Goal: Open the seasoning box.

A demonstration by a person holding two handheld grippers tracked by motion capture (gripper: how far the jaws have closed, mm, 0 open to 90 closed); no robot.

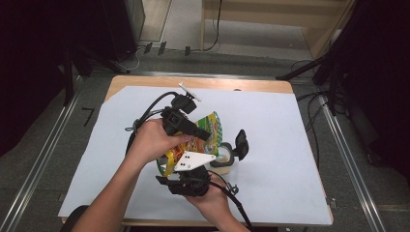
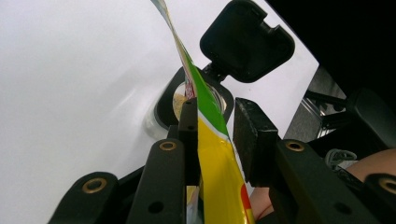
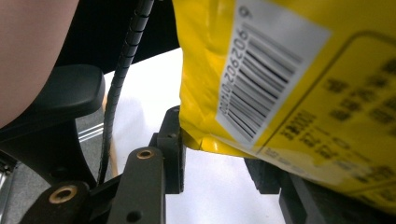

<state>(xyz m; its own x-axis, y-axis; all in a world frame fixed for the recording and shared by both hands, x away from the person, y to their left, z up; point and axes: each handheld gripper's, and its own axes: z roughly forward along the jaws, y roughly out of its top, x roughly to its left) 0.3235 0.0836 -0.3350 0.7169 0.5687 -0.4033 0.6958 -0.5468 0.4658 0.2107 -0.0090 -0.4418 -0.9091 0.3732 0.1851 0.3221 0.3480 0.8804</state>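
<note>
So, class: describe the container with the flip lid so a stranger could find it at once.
Start at the white sheet covering the table. Near its middle, right of the yellow packet, stands a small clear jar. Its black hinged lid stands open, unlike anything nearby.

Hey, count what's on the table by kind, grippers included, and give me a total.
Grippers: 2, left gripper and right gripper
Snack bags: 1, yellow bag
Jars: 1, open jar with its black flip lid up
White mats: 1, mat
Total: 5
</note>
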